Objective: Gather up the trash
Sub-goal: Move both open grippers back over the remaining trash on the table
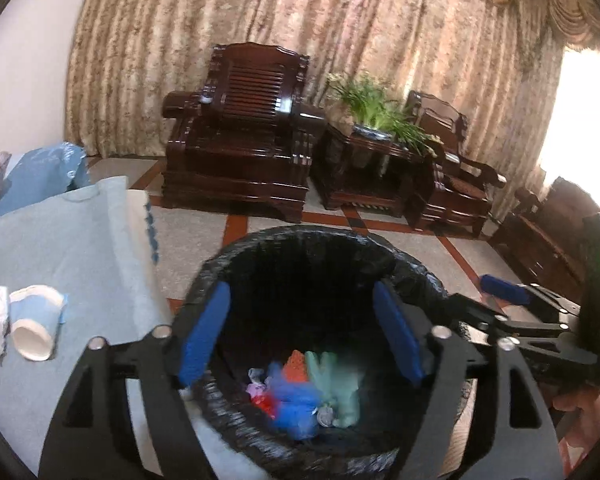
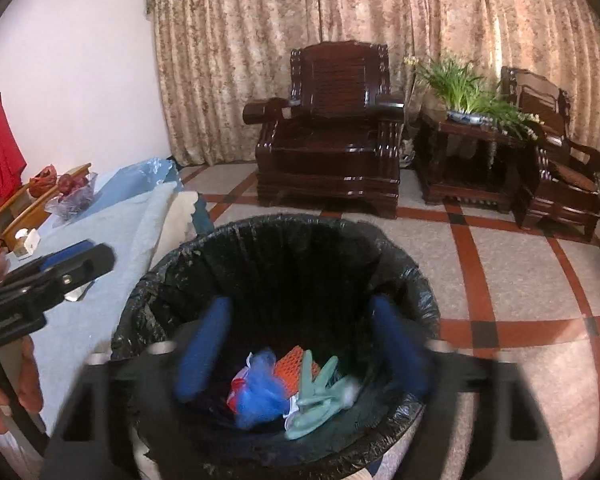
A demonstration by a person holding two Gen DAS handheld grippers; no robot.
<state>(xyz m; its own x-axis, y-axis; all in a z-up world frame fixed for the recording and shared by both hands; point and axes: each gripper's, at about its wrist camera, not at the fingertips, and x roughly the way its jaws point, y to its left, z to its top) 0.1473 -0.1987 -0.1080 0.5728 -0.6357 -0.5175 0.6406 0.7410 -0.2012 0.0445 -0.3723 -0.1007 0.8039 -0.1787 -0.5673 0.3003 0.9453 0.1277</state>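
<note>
Both grippers, left gripper and right gripper, hover with jaws wide and empty over the black-lined bin, while a light, crushable paper cup, best pinched across its rim, lies at left on the table

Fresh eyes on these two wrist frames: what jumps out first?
The black-lined trash bin fills the lower middle of both views, with a teal glove, blue plastic and orange mesh lying at its bottom. Both grippers, left and right, hang open over its mouth, nothing between their blue fingers. To the left, a tipped paper cup lies on the blue-covered table.
</note>
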